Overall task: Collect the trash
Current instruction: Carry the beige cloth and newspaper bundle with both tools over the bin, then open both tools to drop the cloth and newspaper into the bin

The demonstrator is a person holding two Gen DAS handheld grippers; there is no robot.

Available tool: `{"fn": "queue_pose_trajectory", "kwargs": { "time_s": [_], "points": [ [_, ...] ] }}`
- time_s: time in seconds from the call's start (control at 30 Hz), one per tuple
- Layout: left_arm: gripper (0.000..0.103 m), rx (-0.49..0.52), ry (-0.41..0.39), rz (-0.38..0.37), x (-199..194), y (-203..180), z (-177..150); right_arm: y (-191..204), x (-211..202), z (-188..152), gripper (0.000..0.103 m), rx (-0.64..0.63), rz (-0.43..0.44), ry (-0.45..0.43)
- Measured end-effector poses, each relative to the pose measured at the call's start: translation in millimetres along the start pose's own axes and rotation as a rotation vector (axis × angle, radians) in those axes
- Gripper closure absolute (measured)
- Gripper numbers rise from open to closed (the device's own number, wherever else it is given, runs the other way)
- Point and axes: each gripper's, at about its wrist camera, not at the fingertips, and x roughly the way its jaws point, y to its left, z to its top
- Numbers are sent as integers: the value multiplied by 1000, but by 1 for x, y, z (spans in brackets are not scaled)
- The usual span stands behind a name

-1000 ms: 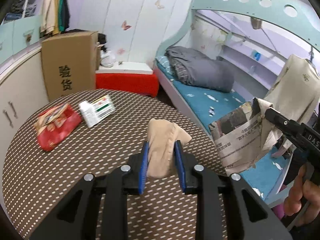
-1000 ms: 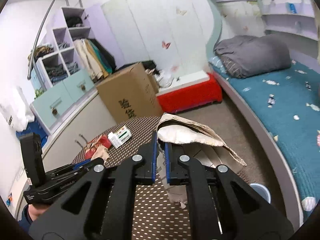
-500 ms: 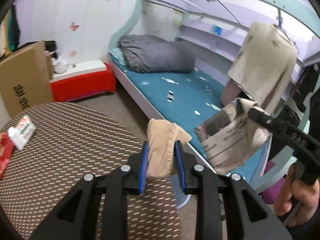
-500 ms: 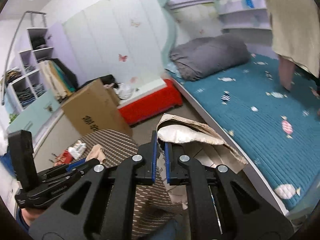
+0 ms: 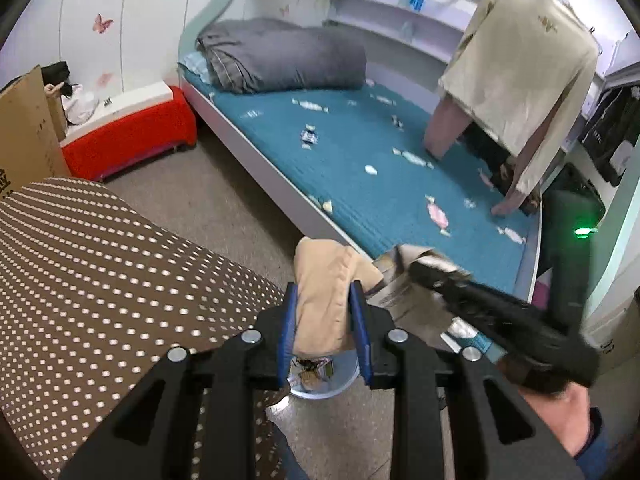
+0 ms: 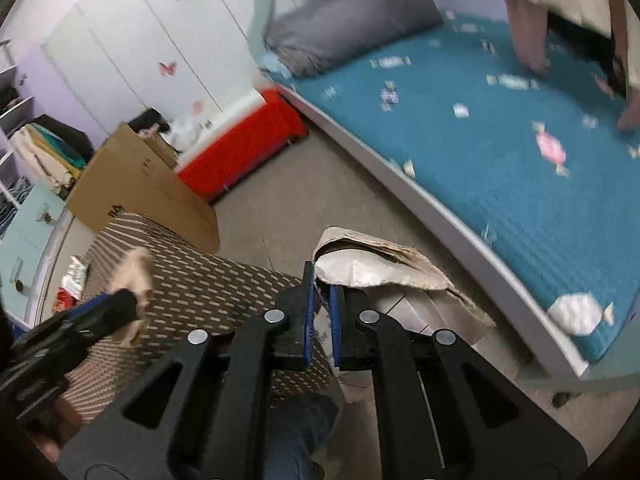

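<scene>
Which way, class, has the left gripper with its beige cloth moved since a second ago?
Yes. The left gripper, shut on the beige cloth, has swung off the dotted table toward the bed, over the bin.

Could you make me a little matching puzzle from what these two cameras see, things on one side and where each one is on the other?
Things:
1. beige cloth
2. crumpled newspaper
3. grey rolled quilt
4. pale blue bin

Places:
A. lying at the head of the blue bed
B. on the floor, below the left gripper
C. pinched in the right gripper
D. clamped in the left gripper

Pairs: 1-D, 2-C, 3-A, 4-B
</scene>
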Motion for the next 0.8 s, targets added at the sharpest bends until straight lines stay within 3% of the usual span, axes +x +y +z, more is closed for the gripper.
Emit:
{"fn": "queue_pose_trajectory", "kwargs": {
  "time_s": [0.1,0.17,0.2,0.23,0.4,0.7,0.77,0.8],
  "points": [
    [78,4,30,5,18,-3,1,-26,42,-8,93,70,-37,100],
    [78,11,48,6,28,-6,2,-40,66,-17,67,110,-32,157],
    [78,16,55,5,32,-8,2,-45,73,-20,29,130,-23,165],
    [78,23,64,5,38,-11,2,-50,76,-23,21,143,-22,157],
    [78,33,101,4,58,-18,1,-68,74,-27,14,200,-23,144],
    [76,67,178,-6,100,-38,-2,-75,2,-3,9,248,-49,-72],
    [69,77,207,-4,111,-41,-2,-74,-11,2,8,247,-46,-100],
    [47,78,208,18,114,-41,-1,-71,-16,4,7,245,-45,-108]
  ]
}}
